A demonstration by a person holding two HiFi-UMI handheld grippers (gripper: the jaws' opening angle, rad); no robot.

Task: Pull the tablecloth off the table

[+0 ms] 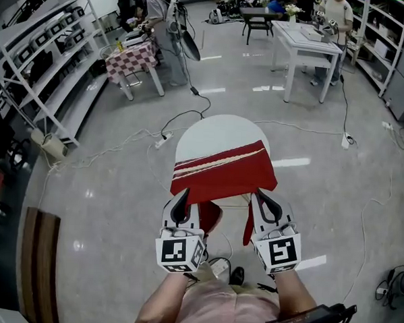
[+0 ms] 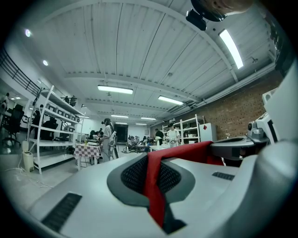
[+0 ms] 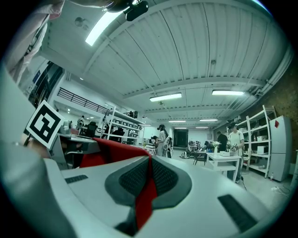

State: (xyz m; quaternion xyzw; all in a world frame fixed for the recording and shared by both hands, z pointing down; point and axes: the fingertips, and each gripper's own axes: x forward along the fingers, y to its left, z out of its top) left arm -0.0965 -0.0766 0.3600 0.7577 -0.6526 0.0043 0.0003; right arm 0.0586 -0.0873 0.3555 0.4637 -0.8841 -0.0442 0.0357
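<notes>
Left gripper (image 1: 181,205) and right gripper (image 1: 267,205) were each clamped on a near corner of the red tablecloth (image 1: 225,173), probably so that it would draw evenly. The cloth lay over the near half of the round white table (image 1: 213,134); the far half was bare. Nothing sat on the cloth. Floor cables (image 1: 180,119) trailed beyond the table.

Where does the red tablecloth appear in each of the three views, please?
Head view: the red tablecloth lies at centre on the near half of the round table, its near edge gripped by the left hand-held gripper and the right hand-held gripper.
Left gripper view: lower centre, a red strip between shut jaws.
Right gripper view: lower centre, likewise.
Shared landmark: the standing person in light clothes.
</notes>
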